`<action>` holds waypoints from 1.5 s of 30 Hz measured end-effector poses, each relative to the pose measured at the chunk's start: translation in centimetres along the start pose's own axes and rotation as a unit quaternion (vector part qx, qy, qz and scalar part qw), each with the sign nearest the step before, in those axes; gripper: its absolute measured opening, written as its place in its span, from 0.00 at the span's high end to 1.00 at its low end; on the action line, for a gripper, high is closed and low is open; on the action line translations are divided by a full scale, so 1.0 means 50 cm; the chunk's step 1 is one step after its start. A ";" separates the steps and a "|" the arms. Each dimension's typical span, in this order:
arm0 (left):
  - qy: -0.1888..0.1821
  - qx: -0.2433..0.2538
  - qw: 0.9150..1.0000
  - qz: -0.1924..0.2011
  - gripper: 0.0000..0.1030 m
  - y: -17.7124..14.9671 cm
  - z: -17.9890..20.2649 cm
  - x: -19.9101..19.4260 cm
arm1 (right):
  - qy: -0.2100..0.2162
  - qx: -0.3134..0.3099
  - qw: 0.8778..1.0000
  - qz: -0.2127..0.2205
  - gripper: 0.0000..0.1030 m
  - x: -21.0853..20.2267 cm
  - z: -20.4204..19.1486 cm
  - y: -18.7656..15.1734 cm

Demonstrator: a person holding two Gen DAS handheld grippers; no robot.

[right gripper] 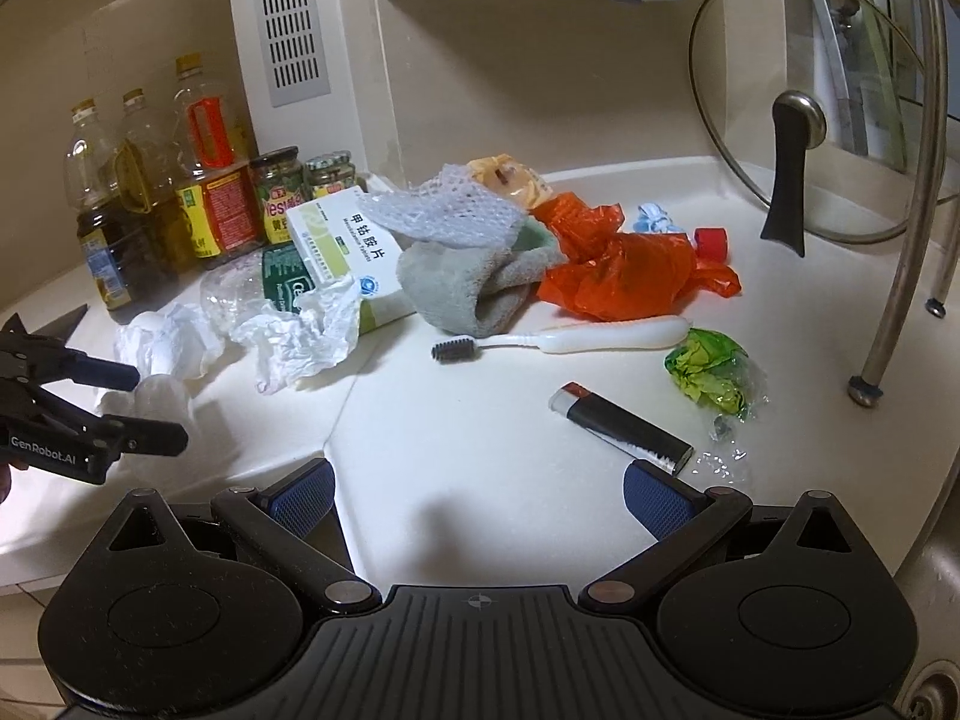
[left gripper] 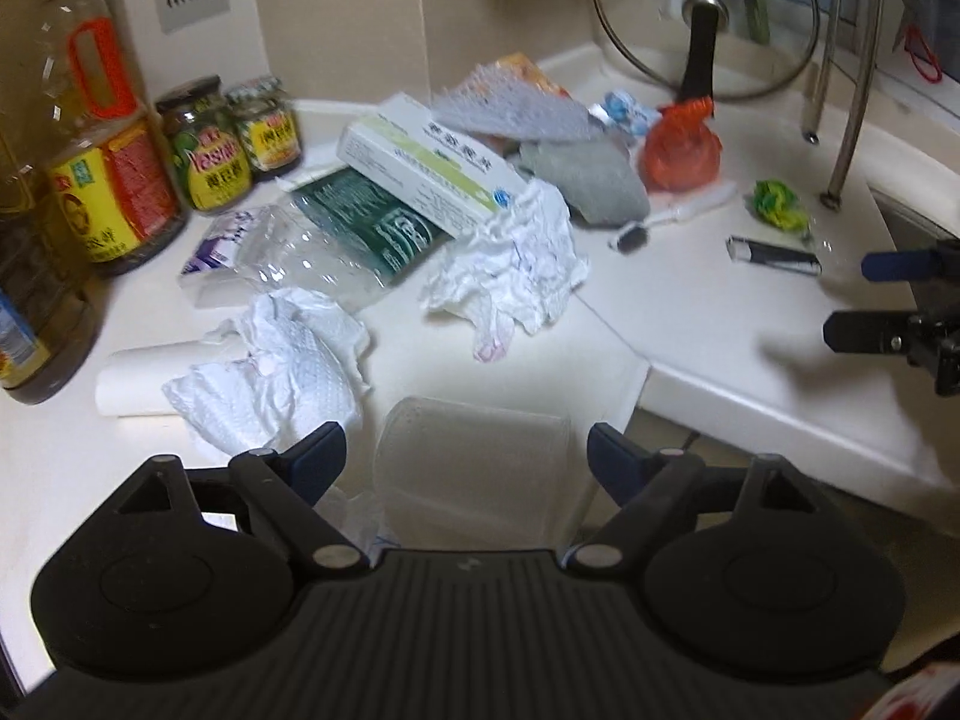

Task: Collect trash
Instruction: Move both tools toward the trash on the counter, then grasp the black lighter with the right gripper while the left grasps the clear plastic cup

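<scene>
Trash lies scattered over a white countertop. A clear plastic cup lies on its side between the fingers of my left gripper; the jaws stand open with a small gap on each side of the cup. Just beyond are crumpled paper towels, more crumpled paper, a crushed clear bottle and a white medicine box. My right gripper is open over bare counter, nothing between its fingers. Ahead of it lie a black lighter, a green wrapper, a toothbrush and an orange bag.
Oil bottles and jars stand along the left wall. A glass lid leans at the back right beside metal rack legs. A grey cloth and foam net sit mid-pile. The counter edge drops off near both grippers.
</scene>
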State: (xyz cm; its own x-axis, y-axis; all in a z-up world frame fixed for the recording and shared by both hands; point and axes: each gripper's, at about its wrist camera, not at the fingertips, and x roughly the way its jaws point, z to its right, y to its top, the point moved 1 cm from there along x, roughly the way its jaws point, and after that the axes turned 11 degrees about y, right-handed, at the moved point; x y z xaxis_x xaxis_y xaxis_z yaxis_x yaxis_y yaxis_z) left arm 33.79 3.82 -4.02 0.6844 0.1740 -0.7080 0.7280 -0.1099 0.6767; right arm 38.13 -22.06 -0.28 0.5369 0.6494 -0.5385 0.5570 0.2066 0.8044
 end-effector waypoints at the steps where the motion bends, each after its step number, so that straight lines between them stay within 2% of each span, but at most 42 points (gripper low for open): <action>1: -0.004 0.002 1.000 -0.005 0.22 0.001 -0.002 0.005 | -0.003 0.001 1.000 0.001 0.01 0.002 -0.001 0.000; 6: -0.025 0.008 0.999 -0.020 0.42 0.002 -0.007 0.021 | -0.024 0.020 0.999 0.009 0.01 0.005 -0.001 0.000; 11: -0.026 0.008 1.000 -0.012 0.42 0.010 -0.009 0.022 | -0.046 0.025 0.999 0.013 0.01 0.006 -0.004 -0.002; 17: -0.027 -0.021 0.999 -0.001 0.43 0.016 -0.007 0.017 | -0.072 0.025 0.997 0.024 0.01 0.007 0.010 0.013; 24: -0.011 -0.055 0.998 0.000 0.43 0.027 0.006 0.017 | -0.093 0.006 0.996 0.012 0.01 0.044 0.063 0.031; 27: -0.005 -0.064 0.998 0.000 0.43 0.033 0.018 0.017 | -0.093 0.009 0.996 -0.003 0.11 0.058 0.096 0.030; 30: 0.000 -0.076 0.997 -0.003 0.43 0.036 0.027 0.017 | -0.082 0.016 0.996 -0.014 0.14 0.068 0.125 0.026; 39: 0.012 -0.081 0.997 -0.015 0.43 0.043 0.055 0.017 | -0.028 -0.035 0.998 -0.045 0.31 0.100 0.168 0.041; 41: 0.013 -0.083 0.996 -0.016 0.43 0.044 0.060 0.015 | -0.019 -0.042 0.998 -0.053 0.42 0.106 0.176 0.047; 45: 0.014 -0.088 0.996 -0.017 0.43 0.043 0.072 0.008 | -0.001 -0.049 0.997 -0.066 0.57 0.104 0.176 0.052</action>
State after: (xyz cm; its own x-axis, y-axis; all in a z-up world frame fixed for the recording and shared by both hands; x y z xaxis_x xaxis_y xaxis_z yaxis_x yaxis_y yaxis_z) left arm 35.77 0.14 -3.58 0.6567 0.2023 -0.7266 0.7304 0.0694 0.6795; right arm 47.96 -24.59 -3.20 0.4633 0.6107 -0.6422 0.5584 0.3616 0.7466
